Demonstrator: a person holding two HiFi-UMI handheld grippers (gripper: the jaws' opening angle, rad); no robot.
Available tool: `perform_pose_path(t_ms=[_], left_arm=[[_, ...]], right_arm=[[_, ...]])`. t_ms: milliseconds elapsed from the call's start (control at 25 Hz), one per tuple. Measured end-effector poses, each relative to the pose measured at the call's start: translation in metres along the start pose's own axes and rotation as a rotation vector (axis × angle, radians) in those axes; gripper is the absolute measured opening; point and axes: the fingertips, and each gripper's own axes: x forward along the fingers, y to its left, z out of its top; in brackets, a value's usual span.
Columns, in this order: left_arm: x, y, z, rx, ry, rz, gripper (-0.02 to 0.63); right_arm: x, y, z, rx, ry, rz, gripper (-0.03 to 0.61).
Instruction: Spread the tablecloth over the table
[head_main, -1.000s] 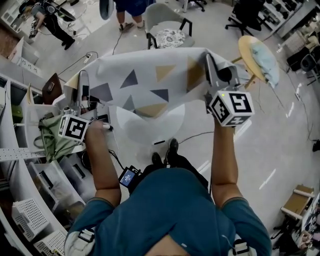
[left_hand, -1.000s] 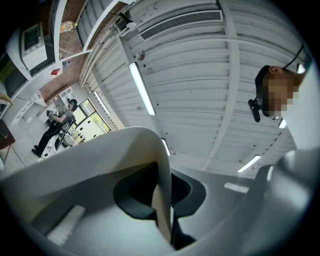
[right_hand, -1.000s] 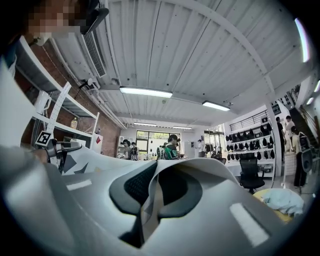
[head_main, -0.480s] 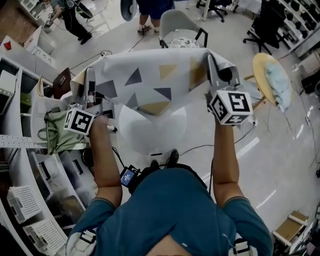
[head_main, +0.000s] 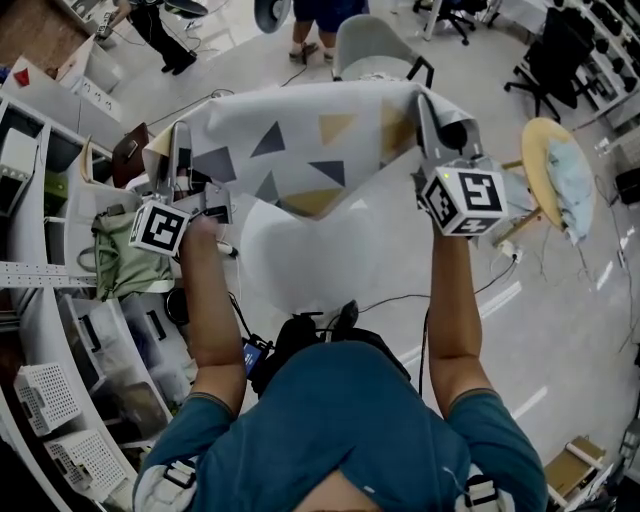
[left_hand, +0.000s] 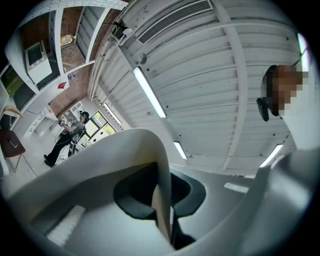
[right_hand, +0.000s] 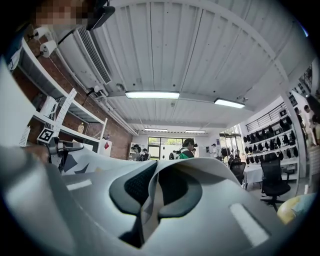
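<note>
Tablecloth (head_main: 300, 130) up in air; chair (head_main: 365, 45) beyond it, shelving (head_main: 30, 275) on L.

No legible text, labels or numbers anywhere

The tablecloth (head_main: 300, 140) hangs stretched between the left hand-held gripper (head_main: 178, 135) at its left corner and the right hand-held gripper (head_main: 425, 108) at its right. A chair (head_main: 375, 50) stands beyond it. Shelves (head_main: 40, 270) run along the left, and a round stool (head_main: 545, 150) stands to the right.
</note>
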Motion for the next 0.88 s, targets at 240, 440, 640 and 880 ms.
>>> perform_pose_path(t_ms=[240,440,640,880], left_arm=[[0.034,0.031,0.001,-0.012,-0.007,-0.018,0.0],[0.064,0.053,0.004,-0.02,-0.015,-0.029,0.0],[0.085,0.069,0.005,-0.024,-0.017,-0.044,0.0],[0.096,0.091,0.005,-0.043,-0.028,-0.047,0.0]], right_arm=[[0.041,-0.003,-0.004,-0.035,-0.015,-0.004,0.02],[0.072,-0.009,-0.005,-0.044,-0.027,-0.015,0.02],[0.091,-0.012,-0.009,-0.04,-0.05,-0.019,0.02],[0.107,-0.007,-0.016,-0.054,-0.092,0.002,0.021]])
